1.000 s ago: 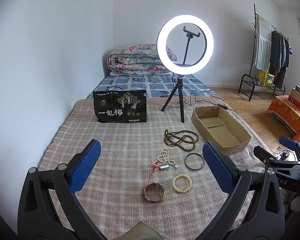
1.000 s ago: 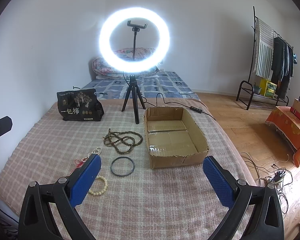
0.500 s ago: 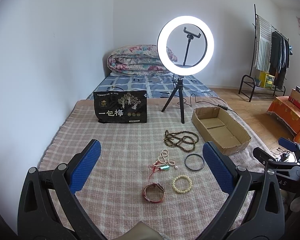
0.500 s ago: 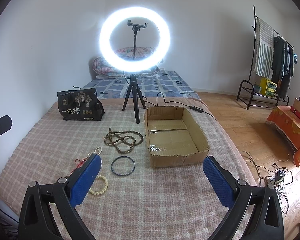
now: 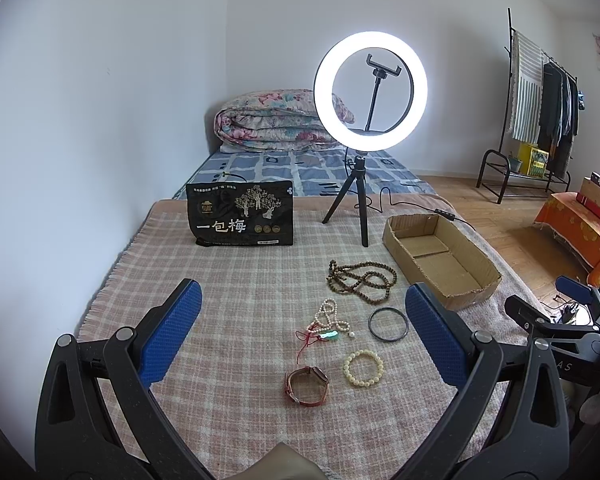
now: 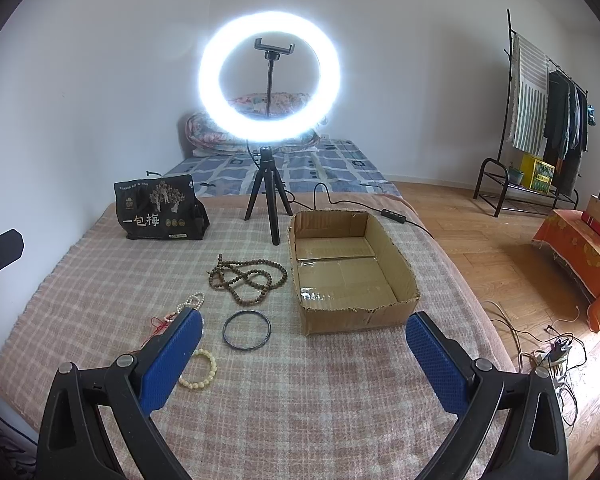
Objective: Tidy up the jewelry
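Jewelry lies on a pink checked blanket (image 5: 240,304): a brown bead necklace (image 5: 360,276) (image 6: 246,278), a white bead strand with a red cord and green pendant (image 5: 328,326), a dark bangle (image 5: 388,323) (image 6: 247,329), a cream bead bracelet (image 5: 363,368) (image 6: 202,370) and a red-strapped watch (image 5: 307,386). An open cardboard box (image 5: 440,256) (image 6: 352,264) sits to their right, with nothing in it. My left gripper (image 5: 302,332) hovers open above the pieces. My right gripper (image 6: 304,344) is open in front of the box, its left finger covering part of the white strand.
A lit ring light on a black tripod (image 5: 360,208) (image 6: 270,204) stands behind the jewelry, its cable trailing right. A black snack bag (image 5: 240,220) (image 6: 160,214) stands at the back left. Wall on the left; bed edge and wooden floor (image 6: 500,248) on the right.
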